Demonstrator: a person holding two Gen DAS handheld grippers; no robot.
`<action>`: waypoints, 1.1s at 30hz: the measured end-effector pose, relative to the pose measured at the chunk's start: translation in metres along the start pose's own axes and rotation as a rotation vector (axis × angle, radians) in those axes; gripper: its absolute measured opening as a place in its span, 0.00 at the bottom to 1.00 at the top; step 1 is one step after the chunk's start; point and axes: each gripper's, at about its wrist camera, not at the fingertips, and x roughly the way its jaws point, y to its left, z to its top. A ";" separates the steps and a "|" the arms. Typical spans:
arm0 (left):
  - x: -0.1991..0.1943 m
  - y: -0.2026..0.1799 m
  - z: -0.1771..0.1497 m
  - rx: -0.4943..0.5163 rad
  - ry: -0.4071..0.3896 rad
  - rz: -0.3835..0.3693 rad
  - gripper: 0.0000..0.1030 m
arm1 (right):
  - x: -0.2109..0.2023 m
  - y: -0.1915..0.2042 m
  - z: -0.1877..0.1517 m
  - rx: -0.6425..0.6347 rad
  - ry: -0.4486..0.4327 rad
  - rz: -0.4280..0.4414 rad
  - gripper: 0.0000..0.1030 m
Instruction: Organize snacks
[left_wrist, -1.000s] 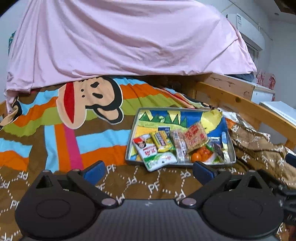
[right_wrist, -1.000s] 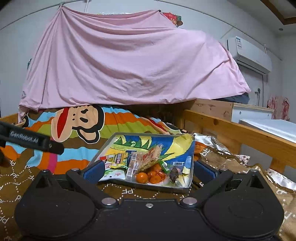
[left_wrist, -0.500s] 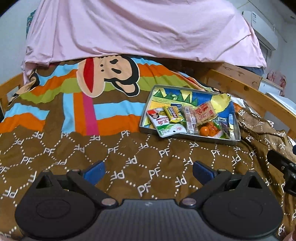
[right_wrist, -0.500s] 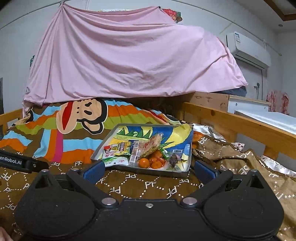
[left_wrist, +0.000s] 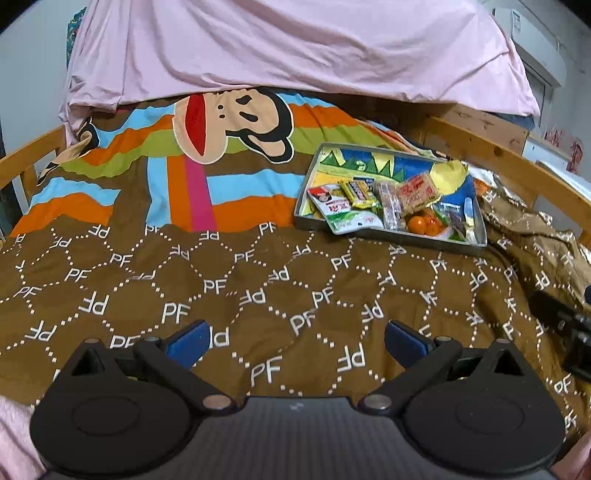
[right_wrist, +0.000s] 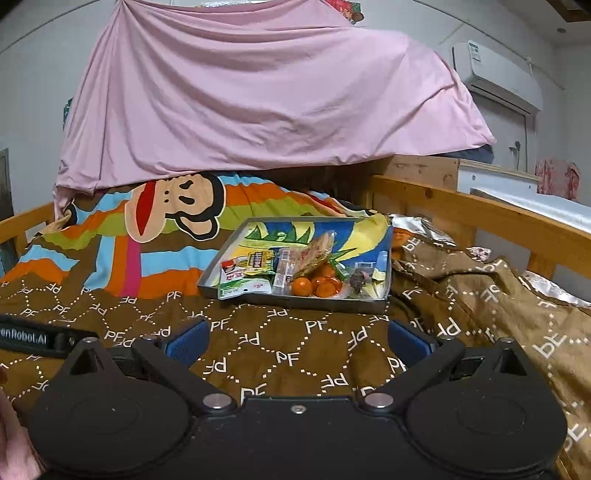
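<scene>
A metal tray (left_wrist: 384, 235) (right_wrist: 295, 302) with a colourful printed bottom lies on the bed. It holds several snacks: a white-green packet (left_wrist: 345, 218) (right_wrist: 242, 286), a yellow packet (left_wrist: 357, 191) (right_wrist: 258, 260), a red wafer pack (left_wrist: 417, 192) (right_wrist: 314, 251), and small oranges (left_wrist: 419, 224) (right_wrist: 302, 286). My left gripper (left_wrist: 295, 341) is open and empty, well short of the tray. My right gripper (right_wrist: 295, 341) is open and empty, closer to the tray's front edge.
The brown "PF" quilt (left_wrist: 221, 288) covers the bed, with a striped monkey print (left_wrist: 236, 122) behind. A pink sheet (right_wrist: 258, 103) hangs at the back. A wooden rail (right_wrist: 480, 210) runs along the right. The quilt is bunched at the right (right_wrist: 480, 288).
Both grippers have pulled back from the tray and the left one has risen and tilted down, so the tray looks smaller and farther. Both stay open.
</scene>
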 end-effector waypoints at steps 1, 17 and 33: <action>0.000 -0.001 -0.001 0.004 0.003 0.003 0.99 | -0.001 0.000 -0.001 0.002 0.000 -0.003 0.99; 0.012 -0.028 -0.003 0.098 -0.108 0.089 0.99 | 0.022 -0.006 -0.009 0.074 0.139 -0.052 0.99; 0.050 -0.019 0.009 0.008 -0.074 0.094 0.99 | 0.068 -0.013 0.007 0.038 0.124 -0.033 0.99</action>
